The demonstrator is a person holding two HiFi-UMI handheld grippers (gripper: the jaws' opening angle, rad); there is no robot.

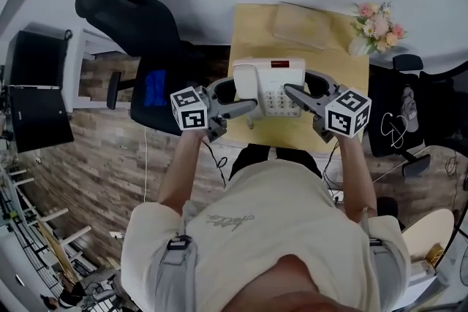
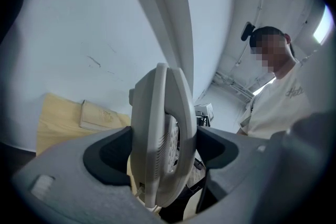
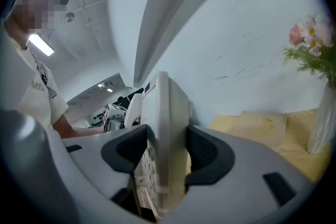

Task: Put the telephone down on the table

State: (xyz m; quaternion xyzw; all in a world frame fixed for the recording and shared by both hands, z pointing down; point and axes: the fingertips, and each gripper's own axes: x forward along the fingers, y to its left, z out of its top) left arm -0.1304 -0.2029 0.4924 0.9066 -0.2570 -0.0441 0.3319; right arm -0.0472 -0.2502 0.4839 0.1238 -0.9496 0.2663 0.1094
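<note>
Head view: the telephone (image 1: 269, 86) is held over the near edge of the yellow table (image 1: 248, 29). The left gripper (image 1: 235, 99) pinches its left side and the right gripper (image 1: 302, 89) its right. A pad (image 1: 303, 24) and flowers (image 1: 376, 27) sit at the far end, well apart from it.

Left gripper view: the jaws are clamped on the handset side, with the set seen edge-on and the table lower and beyond. The handset only rests in its cradle, so I'd guess a tilt could tip it out.

Right gripper view: the jaws are clamped on the keypad edge, and the hold is narrow. If one gripper lets go first, the set could swing or drop. If it is set down too near, it may overhang the edge.
</note>
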